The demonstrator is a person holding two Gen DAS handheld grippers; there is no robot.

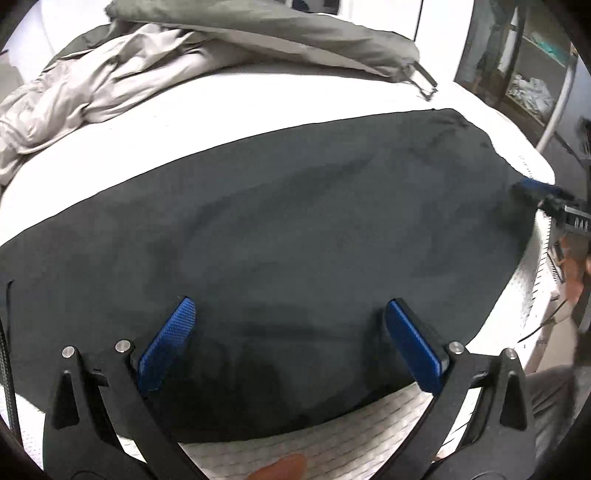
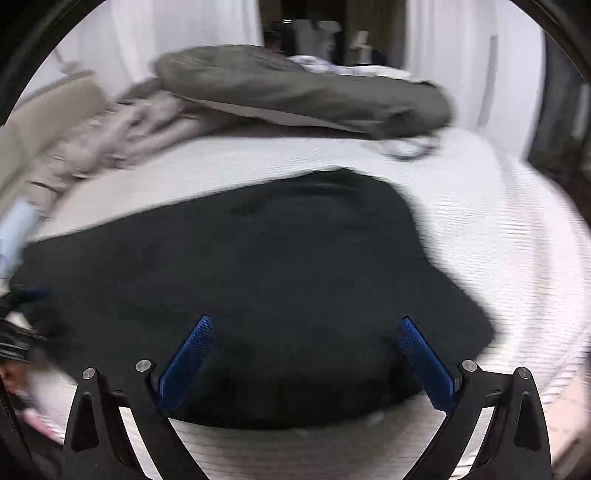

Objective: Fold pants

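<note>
Black pants [image 1: 295, 221] lie flat across the white mattress [image 1: 258, 107], folded into a wide dark slab. My left gripper [image 1: 290, 308] hovers over their near edge, open, blue pads [image 1: 170, 343] wide apart with only cloth below. In the left wrist view my right gripper [image 1: 535, 192] shows at the pants' far right end, its state unclear there. The right wrist view is blurred by motion: the pants [image 2: 258, 277] fill the middle, and my right gripper [image 2: 306, 322] stands open above their near edge, nothing between its fingers.
A grey garment [image 1: 277, 33] and a crumpled beige one [image 1: 92, 85] lie at the back of the mattress. A shelf unit [image 1: 524, 74] stands at the right beyond the bed's edge. A hand [image 1: 576, 273] shows at far right.
</note>
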